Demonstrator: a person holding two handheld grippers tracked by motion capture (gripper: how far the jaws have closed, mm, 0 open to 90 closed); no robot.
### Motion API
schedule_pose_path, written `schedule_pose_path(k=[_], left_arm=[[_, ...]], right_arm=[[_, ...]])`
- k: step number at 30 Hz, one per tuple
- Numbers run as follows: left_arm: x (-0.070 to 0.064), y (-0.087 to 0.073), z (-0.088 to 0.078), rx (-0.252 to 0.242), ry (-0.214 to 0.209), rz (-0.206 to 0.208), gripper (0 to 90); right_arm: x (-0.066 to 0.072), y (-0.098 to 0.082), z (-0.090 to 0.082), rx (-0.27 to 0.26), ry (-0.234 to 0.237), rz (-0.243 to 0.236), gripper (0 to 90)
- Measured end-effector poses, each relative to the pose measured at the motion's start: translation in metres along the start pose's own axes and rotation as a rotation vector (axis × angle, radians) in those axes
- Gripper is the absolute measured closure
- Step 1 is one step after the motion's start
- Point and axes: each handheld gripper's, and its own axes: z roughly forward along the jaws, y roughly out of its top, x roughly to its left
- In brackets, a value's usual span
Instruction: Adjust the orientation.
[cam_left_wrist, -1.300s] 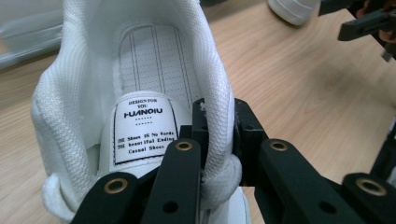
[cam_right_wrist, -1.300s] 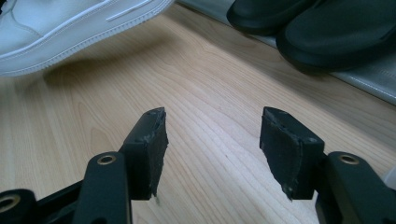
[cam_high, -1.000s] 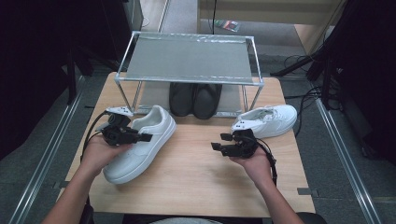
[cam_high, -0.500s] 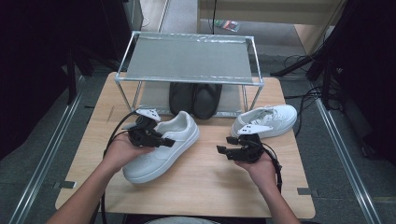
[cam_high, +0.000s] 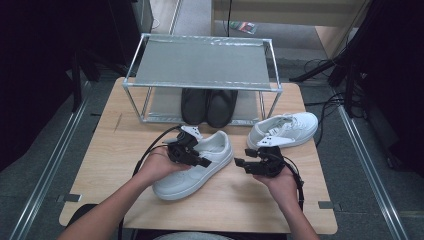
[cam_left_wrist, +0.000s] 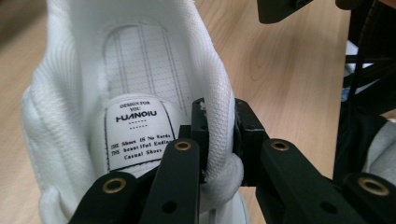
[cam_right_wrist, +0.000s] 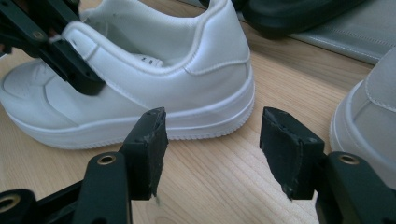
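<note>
The left gripper (cam_high: 197, 159) is clamped on the collar of a white sneaker (cam_high: 200, 167), one jaw inside the opening and one outside (the left gripper view shows the padded rim pinched between them). That shoe sits near the middle of the table (cam_high: 110, 150), toe toward the near left, heel toward the far right. So the grab looks done; placing it seems still to come, likely on the rack (cam_high: 200, 62) at the far side, whose lower shelf already holds a black pair (cam_high: 209, 106). The right gripper (cam_high: 242, 164) hangs with jaws apart, holding nothing, just right of the shoe's heel. A second sneaker (cam_high: 284, 130) waits at the right. The held shoe is clean, smooth, thick-soled, with a printed insole label (cam_left_wrist: 136, 135).
</note>
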Motion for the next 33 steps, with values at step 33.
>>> schedule_pose_path(k=[33], left_arm=[[-0.013,-0.043,-0.049,-0.094,0.064,-0.084,83.0]], right_arm=[[0.022,0.029,0.023,-0.024,0.146,-0.102,64.7]])
